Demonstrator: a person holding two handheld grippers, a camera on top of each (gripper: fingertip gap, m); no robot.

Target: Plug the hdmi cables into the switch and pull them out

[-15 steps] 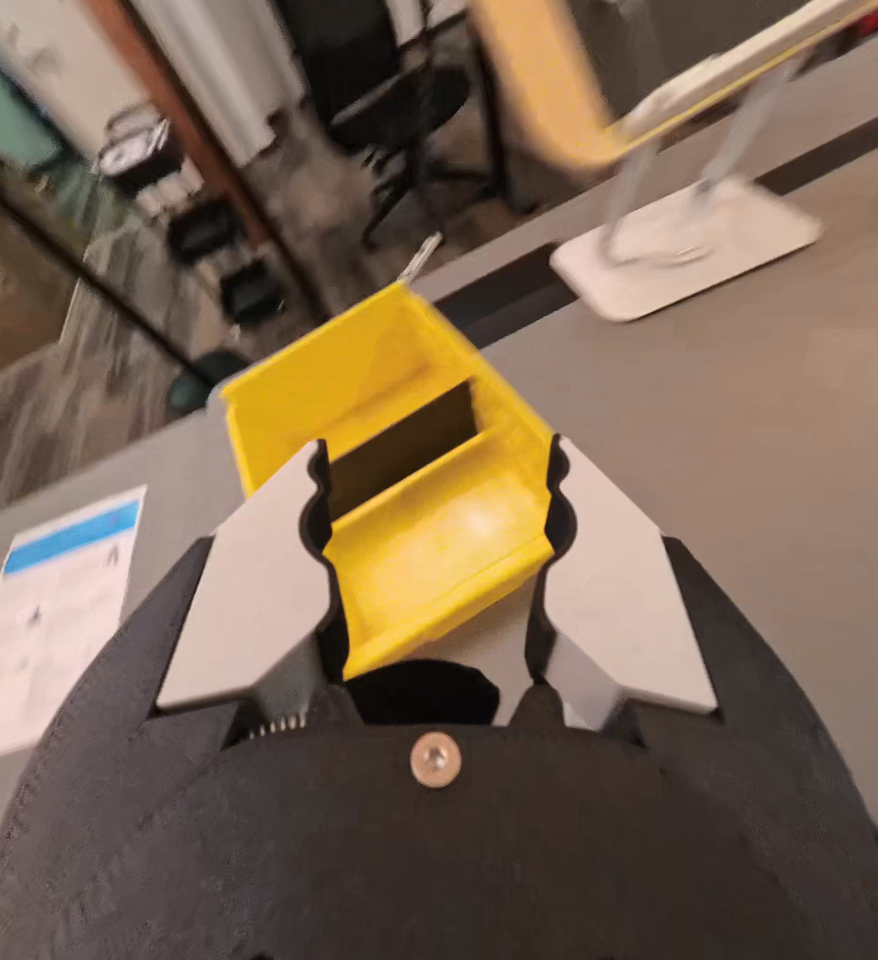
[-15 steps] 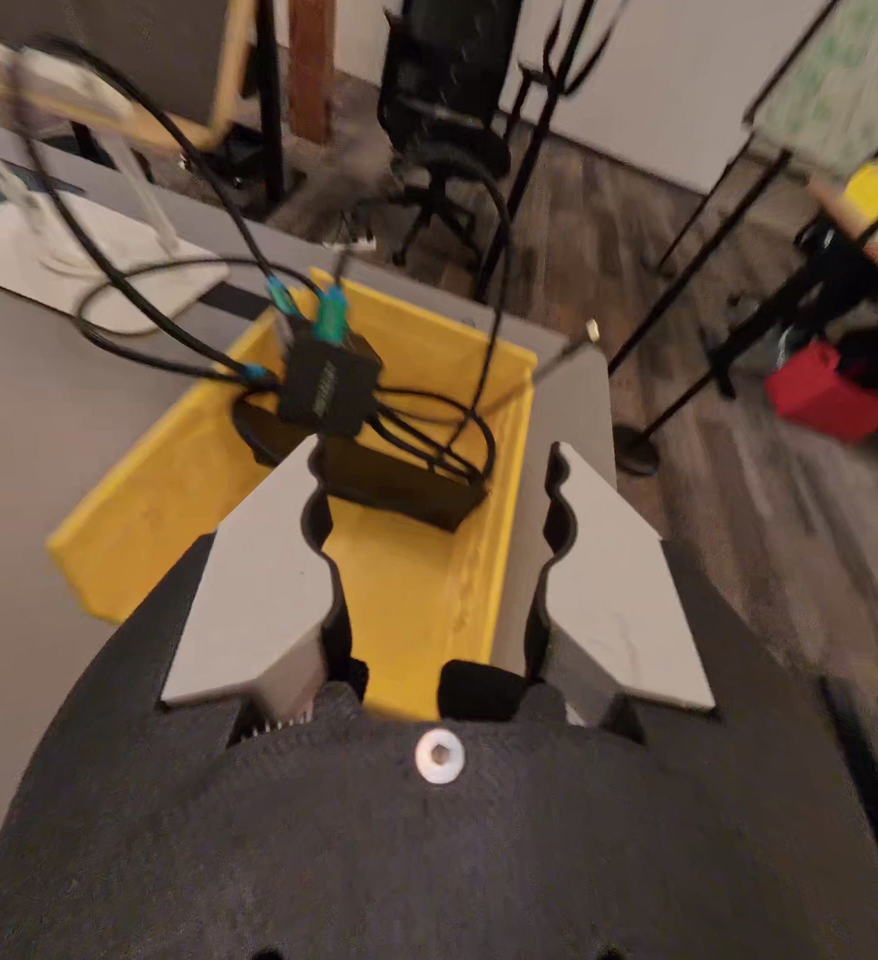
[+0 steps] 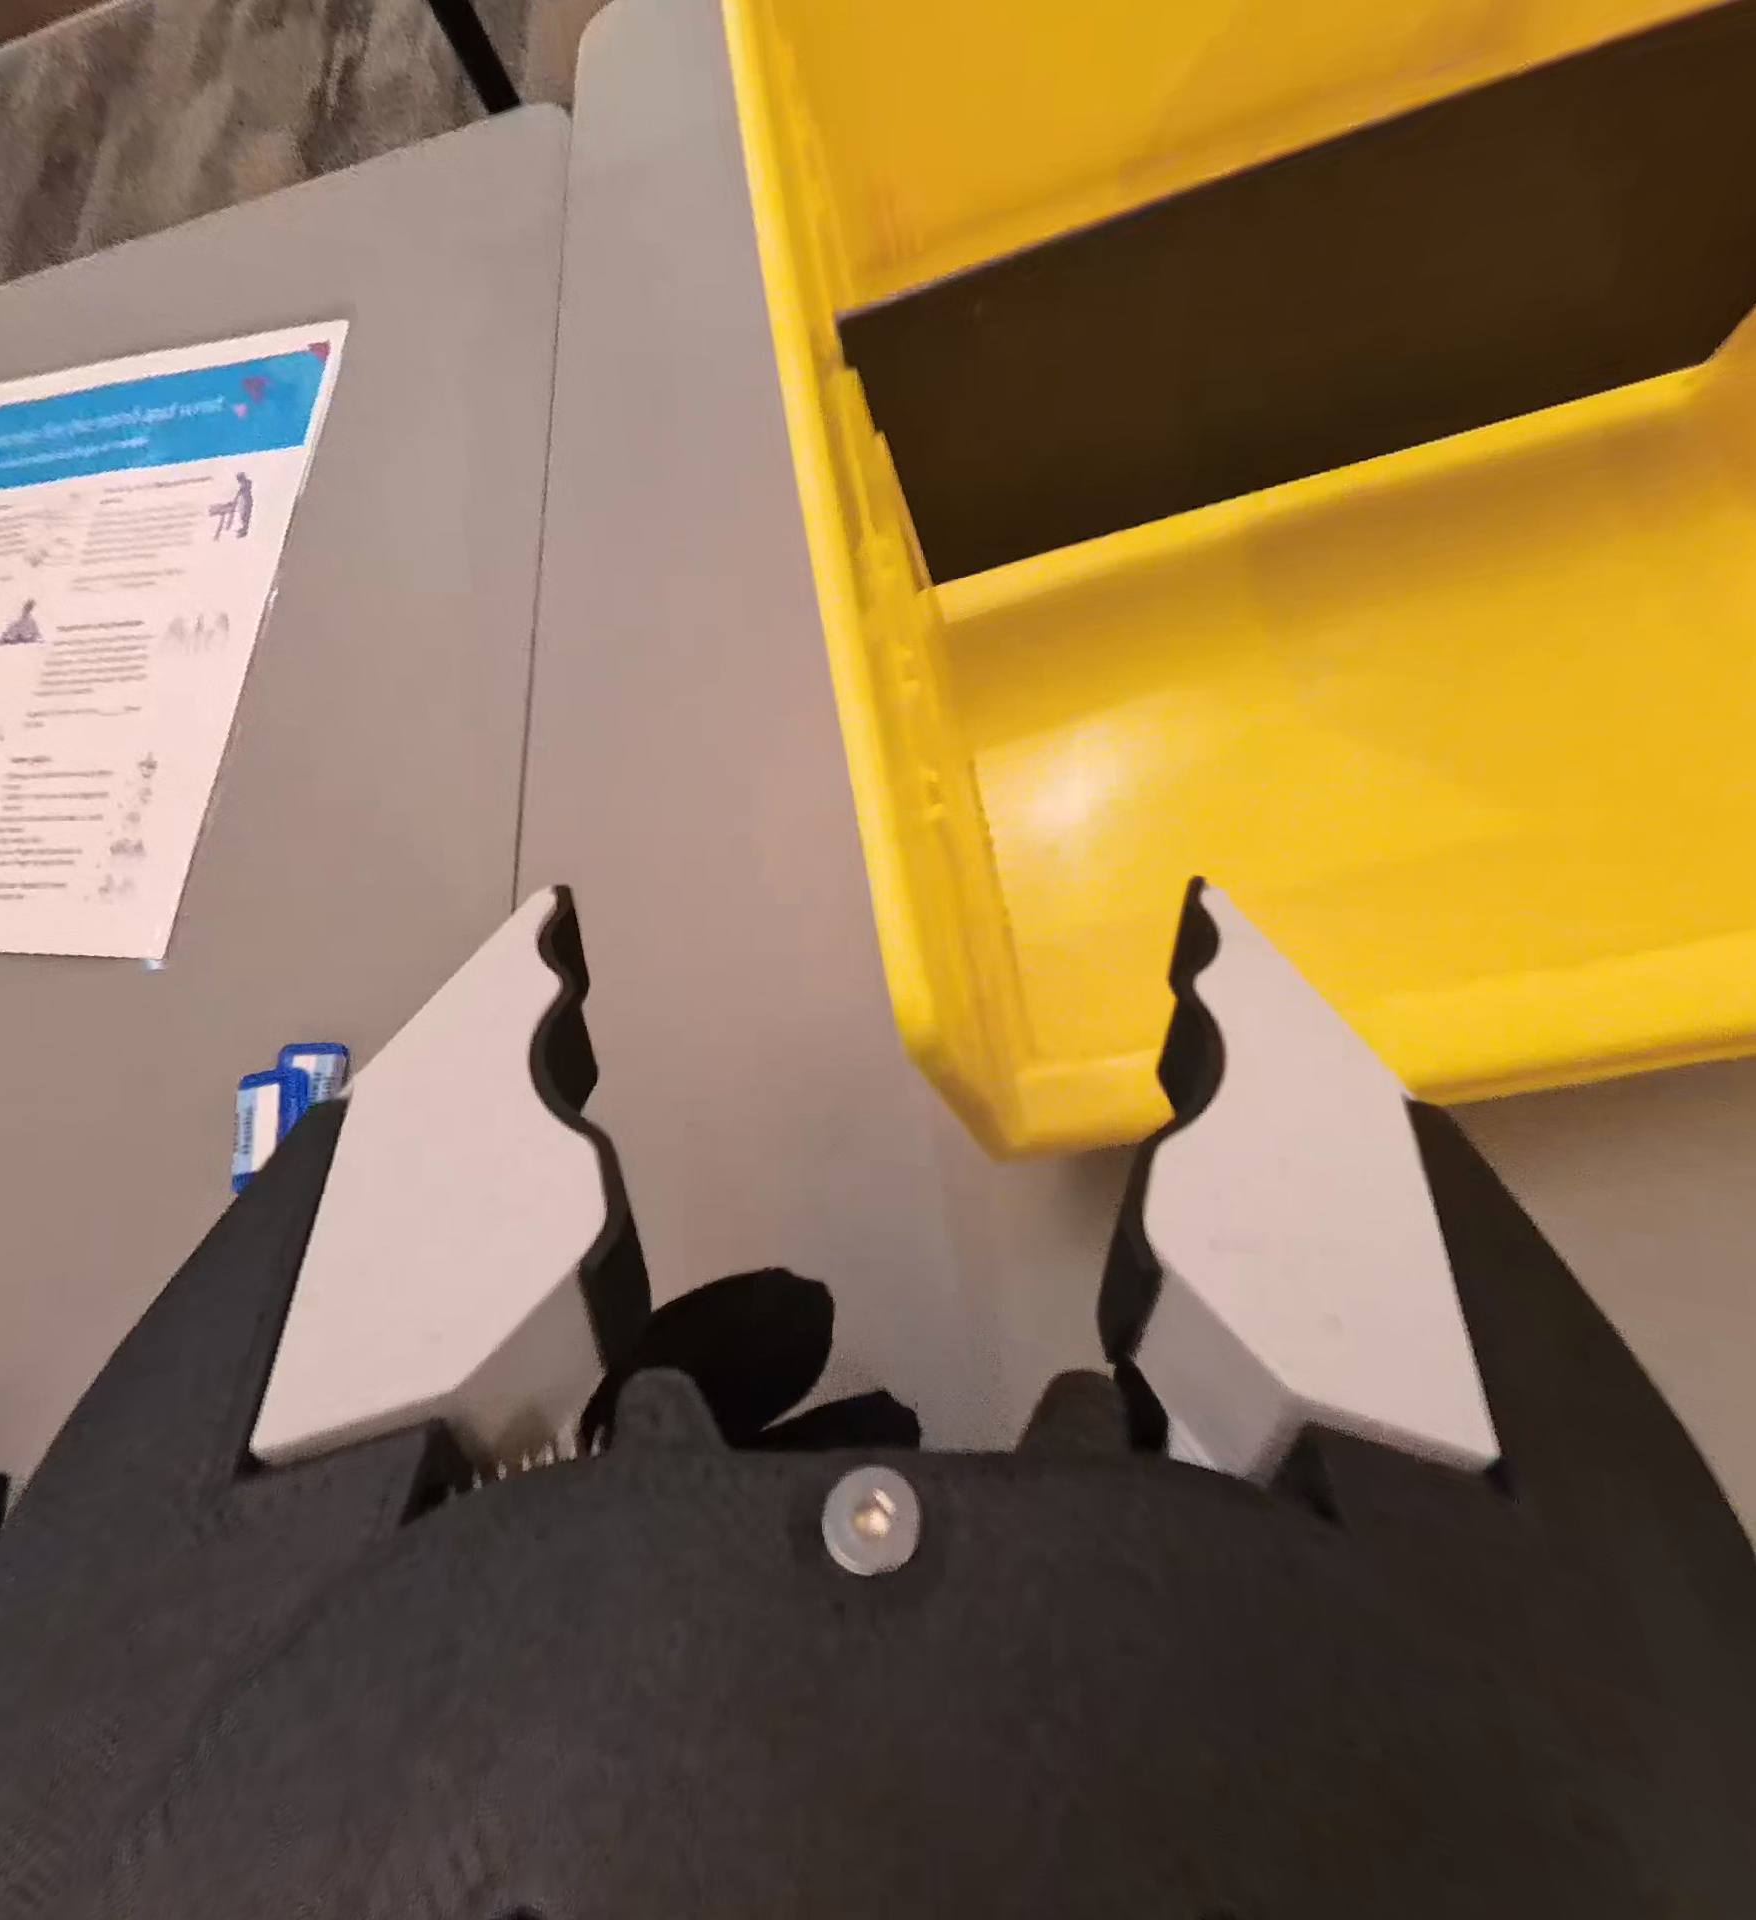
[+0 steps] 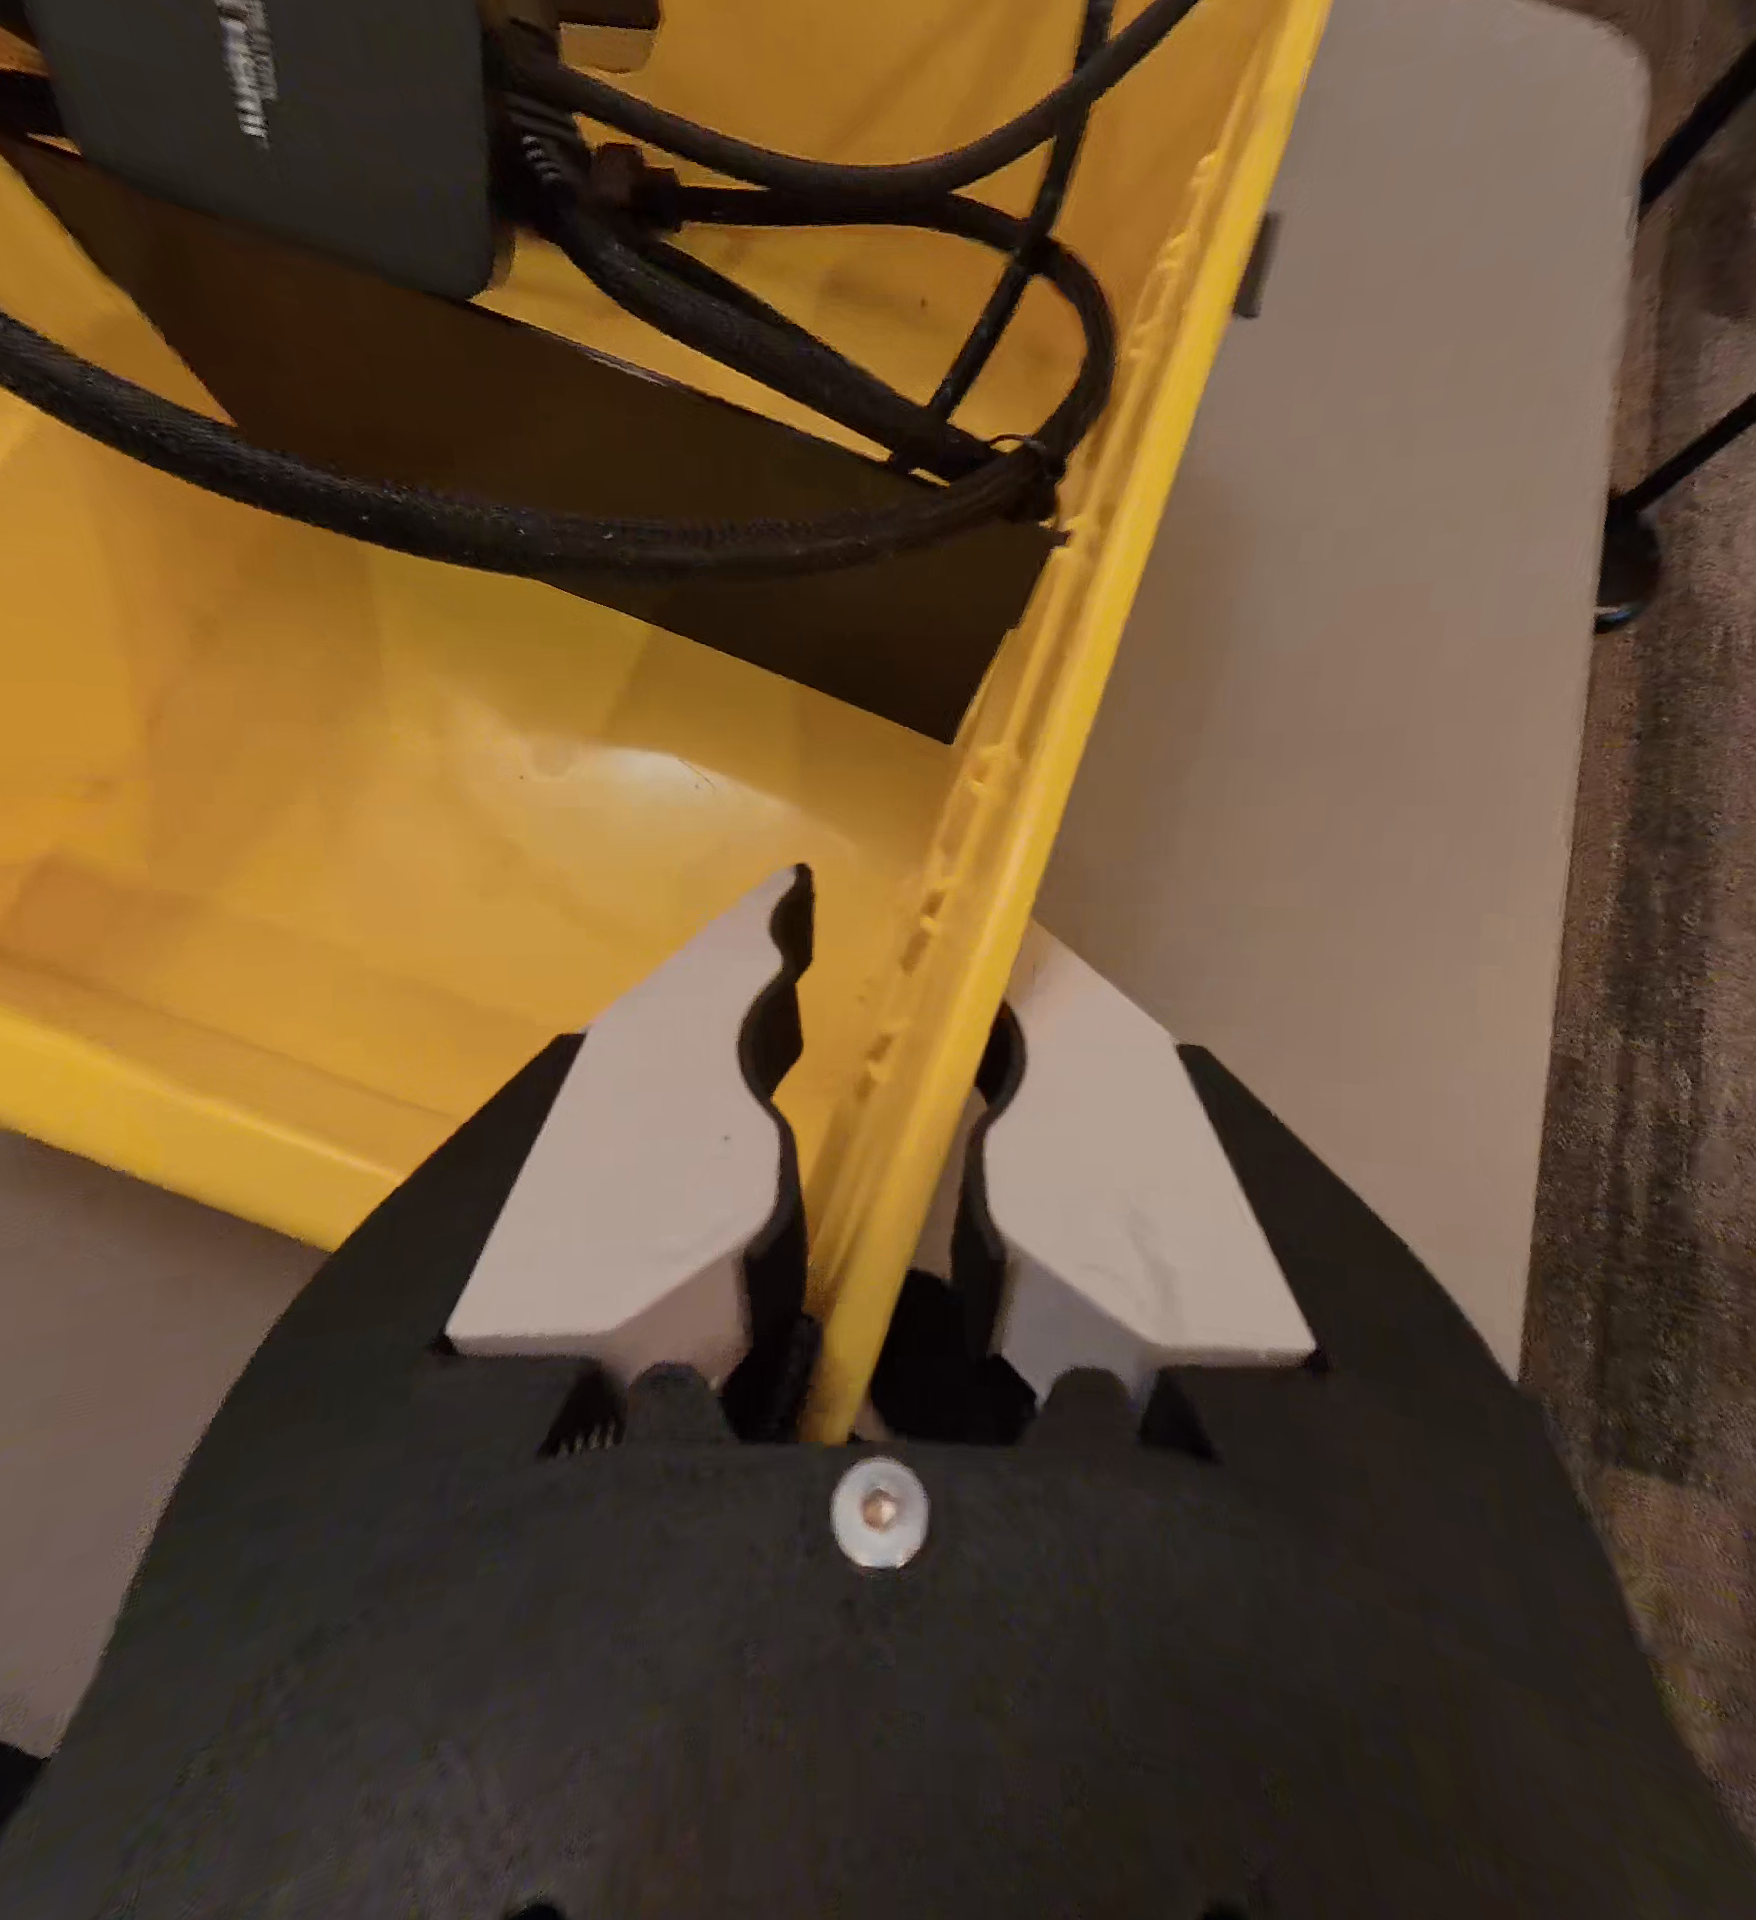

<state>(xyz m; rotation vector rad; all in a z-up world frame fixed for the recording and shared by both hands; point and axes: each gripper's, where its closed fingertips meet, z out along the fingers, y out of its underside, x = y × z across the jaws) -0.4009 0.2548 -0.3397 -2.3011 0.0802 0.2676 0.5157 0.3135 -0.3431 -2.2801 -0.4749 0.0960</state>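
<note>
Gripping the yellow bin (image 4: 1019,727) wall firmly in our right tongs (image 4: 900,1039), we keep the wide, empty left tongs (image 3: 874,997) ready at its near corner.

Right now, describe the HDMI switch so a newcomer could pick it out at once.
Start at the yellow bin on the grey table. Inside, a black divider crosses it, and the switch sits at the divider's top edge. It is the only flat dark box there; everything around it is black cables.
</note>
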